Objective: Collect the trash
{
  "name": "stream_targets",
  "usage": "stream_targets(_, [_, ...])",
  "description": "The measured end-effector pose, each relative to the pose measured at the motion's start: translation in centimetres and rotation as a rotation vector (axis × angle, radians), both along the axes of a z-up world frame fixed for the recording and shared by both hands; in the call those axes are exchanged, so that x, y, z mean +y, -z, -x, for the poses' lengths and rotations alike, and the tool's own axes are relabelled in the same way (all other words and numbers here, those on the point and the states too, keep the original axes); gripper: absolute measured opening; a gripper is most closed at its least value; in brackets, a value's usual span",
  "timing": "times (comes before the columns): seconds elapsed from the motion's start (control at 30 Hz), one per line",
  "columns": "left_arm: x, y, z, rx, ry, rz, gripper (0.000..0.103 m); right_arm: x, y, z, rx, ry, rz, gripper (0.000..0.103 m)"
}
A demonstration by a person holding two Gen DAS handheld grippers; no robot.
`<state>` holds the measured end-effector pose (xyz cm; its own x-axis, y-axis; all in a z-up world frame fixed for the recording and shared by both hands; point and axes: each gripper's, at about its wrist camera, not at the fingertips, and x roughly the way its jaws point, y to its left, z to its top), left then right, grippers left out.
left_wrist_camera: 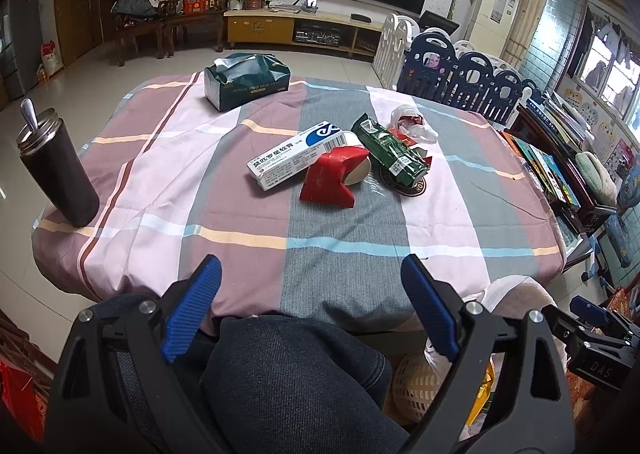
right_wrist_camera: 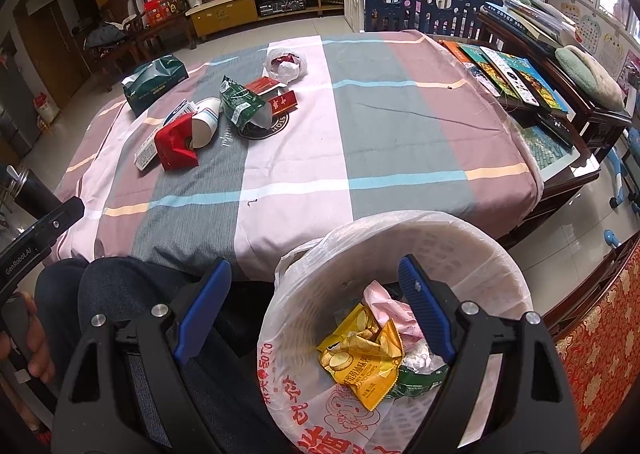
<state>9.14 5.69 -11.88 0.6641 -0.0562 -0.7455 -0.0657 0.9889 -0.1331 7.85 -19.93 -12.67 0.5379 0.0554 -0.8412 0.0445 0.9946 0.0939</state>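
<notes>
1. A white perforated plastic wastebasket lined with a thin printed plastic bag (right_wrist_camera: 492,254) stands on the floor at the near edge of the table, beside the seated person's knee; inside lie a crumpled yellow crisp packet (right_wrist_camera: 360,354), a pale pink wrapper (right_wrist_camera: 380,298) and a scrap of green packaging, so part of the collecting appears done.

2. Most of the litter is left on the striped pink, grey and mauve tablecloth (left_wrist_camera: 344,254): a long white-and-blue medicine carton (left_wrist_camera: 296,157), a crushed red cardboard box (left_wrist_camera: 332,181) against a tipped white paper cup (right_wrist_camera: 206,121), a crumpled green foil packet (left_wrist_camera: 388,149), a red cigarette packet (right_wrist_camera: 284,101) and a knotted thin white plastic bag holding red scraps (left_wrist_camera: 412,121), all clustered mid-table.

3. The left gripper (left_wrist_camera: 312,290) hangs at the table's near edge, jaws spread wide and empty, well apart from the cluster.

4. The right gripper (right_wrist_camera: 316,286) hovers over the wastebasket, jaws likewise released, carrying nothing.

5. By this showing the job is in its early part, with the whole table cluster yet to be binned.
</notes>
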Motion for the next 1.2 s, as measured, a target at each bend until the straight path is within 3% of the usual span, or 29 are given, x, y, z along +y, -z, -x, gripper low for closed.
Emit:
stream_targets(0.63, [3.5,2.2,-0.8,0.030,-0.109,0.029,0.091,1.5,2.0,-2.2,0.032,-0.019,-0.033,0.084])
stream_targets(0.87, [4.6,2.3,-0.7,-0.009,-0.141,0.030,0.091,2.1,3.0,-3.1,0.047,-0.026,-0.051,0.084])
stream_targets(0.97, [6.2,2.0,-0.7,-0.044,-0.199,0.004,0.091,2.3,2.9,-4.0,0.040,-0.020,-0.065,0.084])
stream_targets(1.13, [11.1,2.4,-2.3,0.000,-0.304,0.129,0.091,3.6,2.8,-6.3,0.027,-0.033,-0.093,0.084])
stream_targets(1.2, [12.3,2.3,-3.4,-0.004,-0.330,0.135,0.091,4.4,2.9,-7.2,0.030,-0.043,-0.114,0.084])
